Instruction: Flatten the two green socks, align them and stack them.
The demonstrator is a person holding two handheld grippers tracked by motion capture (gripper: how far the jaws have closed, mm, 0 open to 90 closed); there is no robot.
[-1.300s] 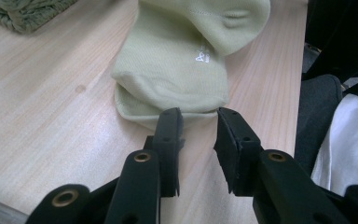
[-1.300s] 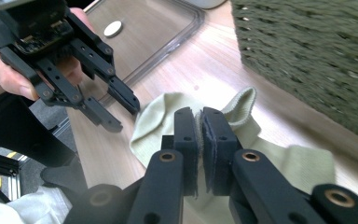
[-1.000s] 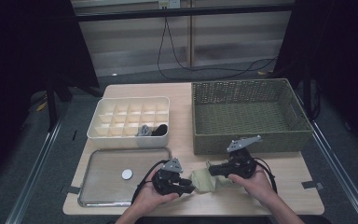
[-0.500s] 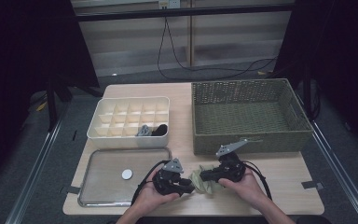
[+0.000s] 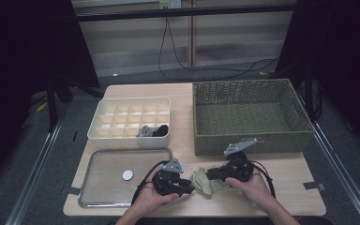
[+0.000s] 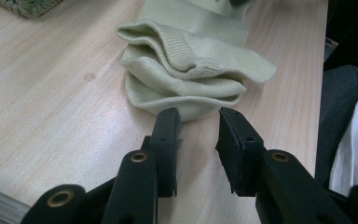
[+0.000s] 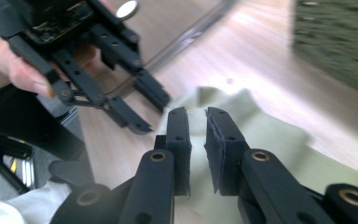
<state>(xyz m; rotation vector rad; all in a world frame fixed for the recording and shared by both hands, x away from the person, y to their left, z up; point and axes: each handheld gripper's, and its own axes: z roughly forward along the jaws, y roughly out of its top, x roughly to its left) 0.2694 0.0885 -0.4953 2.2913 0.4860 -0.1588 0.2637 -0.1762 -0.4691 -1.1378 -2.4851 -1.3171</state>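
1 pale green sock lies bunched in folds on the wooden worktop, just in front of the wicker basket and near the worktop's front edge. In the left gripper view its ribbed cuff sits on top of the folds.

2 grippers meet at it, 1 in each of the person's 2 hands. The left gripper lies low just left of the sock; its 2 fingers stand a moderate gap apart, empty, with the tips right at the sock's nearest fold. The right gripper comes in from the sock's right side; its fingers are drawn narrow with a thin slit between them, right over the fabric, and I cannot tell whether any cloth is pinched between them.

Left of the basket stands 1 cream divided organiser box; 2 of its front compartments hold small bundles, 1 grey and 1 black. In front of the box, left of the sock, lies 1 metal tray with 1 small white disc on it. The basket looks empty.
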